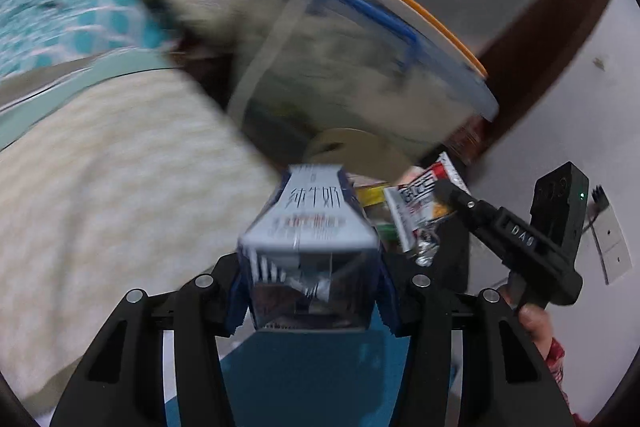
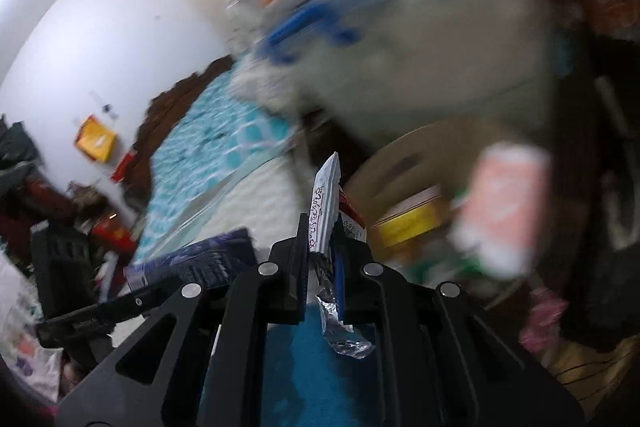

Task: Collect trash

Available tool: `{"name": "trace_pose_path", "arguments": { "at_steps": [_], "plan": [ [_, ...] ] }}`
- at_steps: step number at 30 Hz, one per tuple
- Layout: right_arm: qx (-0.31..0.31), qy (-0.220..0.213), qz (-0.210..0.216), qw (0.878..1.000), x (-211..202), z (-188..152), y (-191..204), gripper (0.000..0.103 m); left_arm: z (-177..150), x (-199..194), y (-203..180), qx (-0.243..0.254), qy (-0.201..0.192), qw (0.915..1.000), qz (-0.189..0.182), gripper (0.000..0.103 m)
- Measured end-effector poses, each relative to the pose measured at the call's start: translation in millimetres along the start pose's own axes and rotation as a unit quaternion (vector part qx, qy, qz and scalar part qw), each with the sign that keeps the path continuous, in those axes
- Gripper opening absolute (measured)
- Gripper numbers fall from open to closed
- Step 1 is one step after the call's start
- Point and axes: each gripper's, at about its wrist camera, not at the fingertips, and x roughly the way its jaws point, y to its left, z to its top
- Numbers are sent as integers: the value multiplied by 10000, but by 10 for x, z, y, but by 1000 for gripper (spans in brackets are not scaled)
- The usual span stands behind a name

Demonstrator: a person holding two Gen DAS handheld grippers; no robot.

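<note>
At nine o'clock in the left wrist view lies a cream striped blanket (image 1: 120,195), with a turquoise patterned cover (image 1: 60,11) above it at ten o'clock. At centre, the left gripper (image 1: 308,291) is clamped on a blue and white milk carton (image 1: 312,227), its pads pressing both side walls and its jaws closing slightly; the carton points toward twelve o'clock. Above the carton, at one o'clock, stands a clear storage box with a blue handle (image 1: 360,67), heavily blurred. At three o'clock, the right gripper (image 1: 444,189) pinches a red and white snack wrapper (image 1: 420,207) just beside the carton. A hand (image 1: 534,323) grips its handle at four o'clock.

From the right wrist view, the milk carton (image 2: 192,263) appears at eight o'clock, dark blue, in the left gripper. At centre, the right gripper (image 2: 322,239) has its jaws together on the snack wrapper (image 2: 326,195), which stands on edge and rises toward twelve o'clock, with crumpled foil trailing below. At three o'clock, a pink and white can (image 2: 500,207) is blurred, over a round beige bin (image 2: 400,155) containing yellow packaging.
</note>
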Motion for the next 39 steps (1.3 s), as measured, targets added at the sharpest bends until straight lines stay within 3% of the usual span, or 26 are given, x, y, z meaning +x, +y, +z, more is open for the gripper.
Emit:
{"name": "trace_pose_path", "arguments": {
  "at_steps": [3,8,11,12,13,15,20,25,30,35,39],
  "plan": [
    [-10,-105,-233,9997,6,250,-242,12,172,443,-273,213,255,9994,-27,48],
    [-305,68,-532,9981,280,526,-445,15,297,969,-446,368,444,9980,264,48],
    [-524,432,-576,9960,502,533,-408,17,368,1135,-453,281,585,9975,293,67],
    [-548,494,-595,9955,547,514,-397,25,380,1138,-454,289,559,9975,308,74],
    [-566,539,-615,9950,562,500,-403,46,399,1141,-475,353,503,9973,389,81],
    [-559,382,-649,9956,556,489,-444,76,388,1125,-489,486,445,9964,526,83],
    [-569,-37,-544,9969,342,455,-344,75,340,959,-384,389,414,9973,473,83],
    [-622,-382,-486,9961,9,454,-107,76,183,472,-249,222,43,9989,421,86],
    [-548,-808,-354,9946,-373,294,123,76,-110,-27,-176,411,-265,9958,772,90],
    [-203,-918,34,9956,-672,-163,320,76,-437,-381,-101,538,-385,9919,1088,94],
    [-40,-842,93,9964,-744,-666,539,76,-704,-622,-40,655,-485,9854,1494,94]
  ]
}}
